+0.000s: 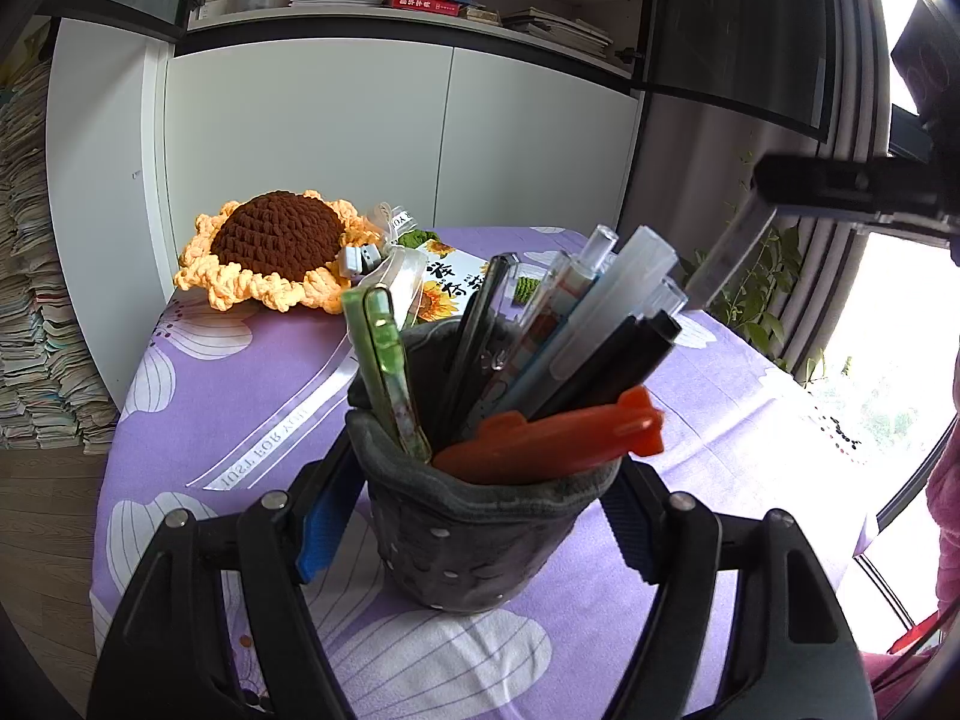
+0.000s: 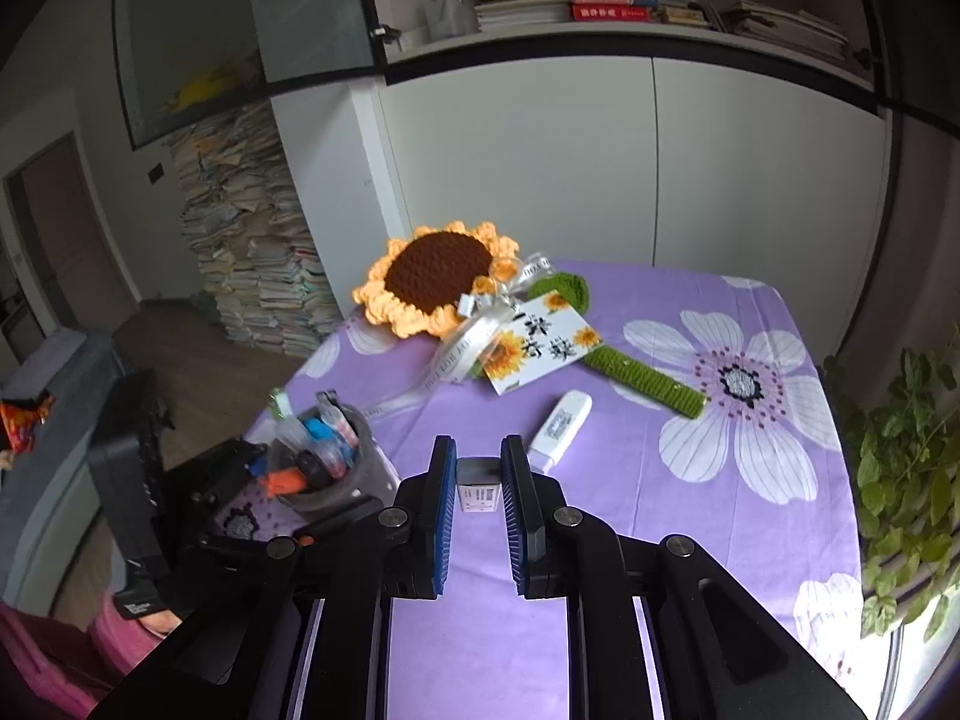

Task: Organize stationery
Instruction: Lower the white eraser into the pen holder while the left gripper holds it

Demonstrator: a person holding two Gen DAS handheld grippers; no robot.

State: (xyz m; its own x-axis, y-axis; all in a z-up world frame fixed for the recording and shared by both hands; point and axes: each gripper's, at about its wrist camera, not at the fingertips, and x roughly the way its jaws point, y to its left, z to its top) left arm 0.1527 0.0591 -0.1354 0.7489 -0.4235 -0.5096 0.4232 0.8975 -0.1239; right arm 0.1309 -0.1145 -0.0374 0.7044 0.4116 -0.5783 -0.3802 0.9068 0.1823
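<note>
My left gripper (image 1: 480, 516) is shut on a grey felt pen holder (image 1: 480, 540) that stands on the purple cloth and holds several pens and an orange utility knife (image 1: 540, 438). The holder also shows in the right wrist view (image 2: 336, 480). My right gripper (image 2: 478, 480) is shut on a small grey-and-white eraser-like block (image 2: 478, 489) and holds it above the table. In the left wrist view the right gripper (image 1: 744, 240) hangs above and right of the holder. A white correction tape (image 2: 561, 429) lies on the cloth ahead of my right gripper.
A crocheted sunflower (image 2: 438, 282) with a green stem, ribbon and a sunflower card (image 2: 540, 348) lies at the table's far side. The table has a purple floral cloth (image 2: 720, 480). A leafy plant (image 2: 912, 480) stands right. White cabinets and stacked books are behind.
</note>
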